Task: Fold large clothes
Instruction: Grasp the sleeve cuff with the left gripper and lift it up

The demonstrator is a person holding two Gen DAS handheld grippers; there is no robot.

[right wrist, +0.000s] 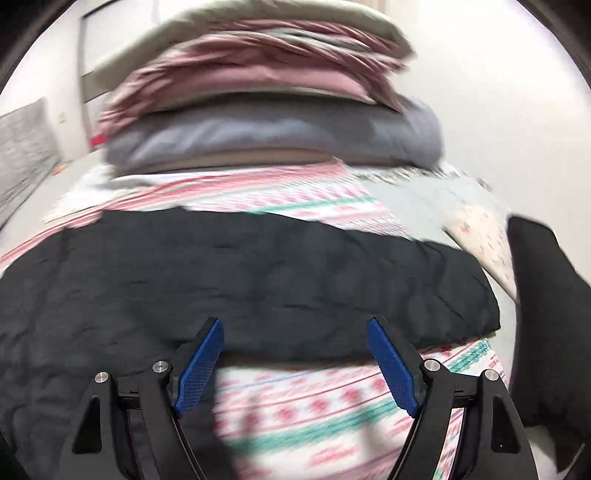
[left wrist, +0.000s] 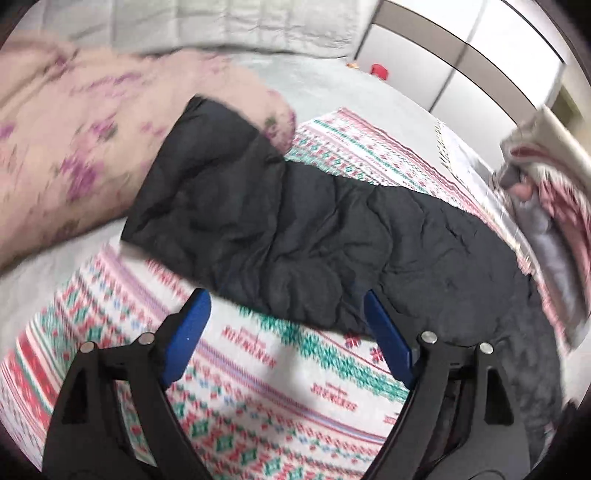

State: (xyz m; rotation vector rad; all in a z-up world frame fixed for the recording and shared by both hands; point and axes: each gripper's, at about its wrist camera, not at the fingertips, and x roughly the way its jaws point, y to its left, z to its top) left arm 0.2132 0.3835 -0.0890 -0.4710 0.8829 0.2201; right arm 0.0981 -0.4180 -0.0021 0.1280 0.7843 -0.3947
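A black puffy jacket [left wrist: 295,229] lies spread on a bed over a patterned red, green and white blanket [left wrist: 258,387]. One sleeve reaches up and left in the left wrist view. My left gripper [left wrist: 286,299] is open and empty, its blue pads just above the jacket's near edge. In the right wrist view the jacket [right wrist: 258,273] lies across the frame. My right gripper [right wrist: 295,325] is open and empty, its tips over the jacket's near edge above the blanket [right wrist: 314,406].
A pink floral quilt [left wrist: 74,147] lies at the left. A stack of folded bedding [right wrist: 266,110] stands behind the jacket. A dark cloth [right wrist: 546,325] hangs at the right. A grey headboard [left wrist: 221,22] and white wardrobe doors [left wrist: 461,55] stand beyond.
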